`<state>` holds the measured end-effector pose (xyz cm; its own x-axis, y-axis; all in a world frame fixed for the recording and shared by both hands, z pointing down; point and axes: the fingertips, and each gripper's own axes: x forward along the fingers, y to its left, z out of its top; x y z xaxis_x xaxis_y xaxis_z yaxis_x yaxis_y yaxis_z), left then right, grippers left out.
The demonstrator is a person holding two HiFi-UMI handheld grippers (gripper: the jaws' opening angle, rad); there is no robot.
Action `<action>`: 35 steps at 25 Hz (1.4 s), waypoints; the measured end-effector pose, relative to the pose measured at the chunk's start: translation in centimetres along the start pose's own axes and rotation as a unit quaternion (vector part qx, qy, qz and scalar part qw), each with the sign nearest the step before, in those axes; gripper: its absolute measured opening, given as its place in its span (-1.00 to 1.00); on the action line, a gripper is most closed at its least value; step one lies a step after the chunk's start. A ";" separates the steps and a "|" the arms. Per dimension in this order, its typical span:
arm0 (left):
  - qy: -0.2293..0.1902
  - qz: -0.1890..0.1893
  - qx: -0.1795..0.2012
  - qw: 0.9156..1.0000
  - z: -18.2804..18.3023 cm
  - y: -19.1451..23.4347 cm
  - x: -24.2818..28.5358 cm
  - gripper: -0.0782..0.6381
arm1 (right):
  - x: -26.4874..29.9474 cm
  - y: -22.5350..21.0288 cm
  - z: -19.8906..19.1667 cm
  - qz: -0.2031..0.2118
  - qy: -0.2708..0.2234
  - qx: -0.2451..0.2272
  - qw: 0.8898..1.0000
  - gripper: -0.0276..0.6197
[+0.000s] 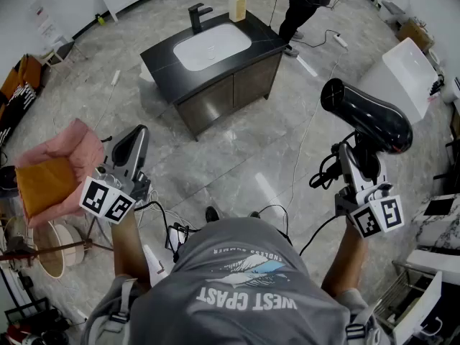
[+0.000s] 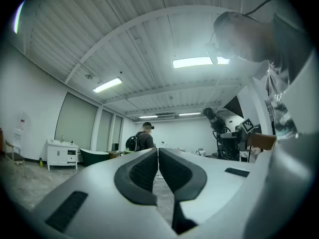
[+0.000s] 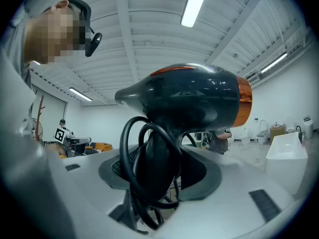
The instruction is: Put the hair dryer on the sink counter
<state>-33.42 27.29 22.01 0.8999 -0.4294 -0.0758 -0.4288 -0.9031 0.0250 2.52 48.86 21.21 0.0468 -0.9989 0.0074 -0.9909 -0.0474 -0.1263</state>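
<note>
You are holding the hair dryer (image 3: 189, 96) up in the air at the right, well apart from the counter. The right gripper (image 1: 357, 162) is clenching its handle between both pads, the black barrel is lying level above the jaws, and its coiled cord (image 3: 144, 173) is looping around the handle. The left gripper (image 2: 157, 158) is riding at your left, jaws pressed together on nothing. The dark sink counter (image 1: 162, 63) is standing farther off, a little left, carrying a white basin (image 1: 212, 47), a black faucet (image 1: 198, 14) and a soap bottle (image 1: 237, 3). Grey tiled floor (image 1: 244, 142) is lying between you and it, with a thin cable (image 1: 314, 113) trailing across it right of the cabinet. A white tub (image 1: 406, 74) is sitting far right, a pink seat (image 1: 61, 167) near left, and another person (image 1: 305, 2) is standing beyond the counter.
</note>
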 end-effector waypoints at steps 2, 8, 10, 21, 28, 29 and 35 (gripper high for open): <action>-0.002 -0.001 -0.001 1.000 0.3 0.4 -0.4 -0.73 | 0.2 0.6 0.3 -0.001 -0.001 0.000 1.000 -0.18; -0.002 -0.009 -0.004 1.000 0.0 2.4 -1.0 -0.73 | 1.2 2.3 0.0 -0.012 0.001 0.000 1.000 -0.18; 0.000 -0.013 -0.004 1.000 -0.2 3.0 -1.1 -0.73 | 1.6 2.9 -0.1 -0.015 0.001 0.003 1.000 -0.18; 0.004 -0.048 -0.011 0.999 -1.0 6.3 -2.1 -0.73 | 3.0 6.3 -0.9 -0.051 0.001 0.033 0.998 -0.18; 0.010 -0.065 -0.024 0.998 -2.2 7.5 -1.8 -0.73 | 3.9 7.3 -1.6 -0.064 0.016 0.031 0.997 -0.18; 0.010 -0.066 -0.025 0.997 -2.3 7.5 -1.7 -0.73 | 4.0 7.2 -1.6 -0.065 0.018 0.030 0.997 -0.18; 0.018 -0.064 -0.028 0.997 -3.1 7.3 -0.1 -0.73 | 5.5 5.4 -2.1 -0.059 0.025 0.035 0.997 -0.17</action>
<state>-36.45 20.69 25.28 0.9494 -0.3106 -0.0453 -0.3070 -0.9489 0.0728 -2.89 43.13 22.70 0.1546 -0.9851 0.0754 -0.9674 -0.1664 -0.1907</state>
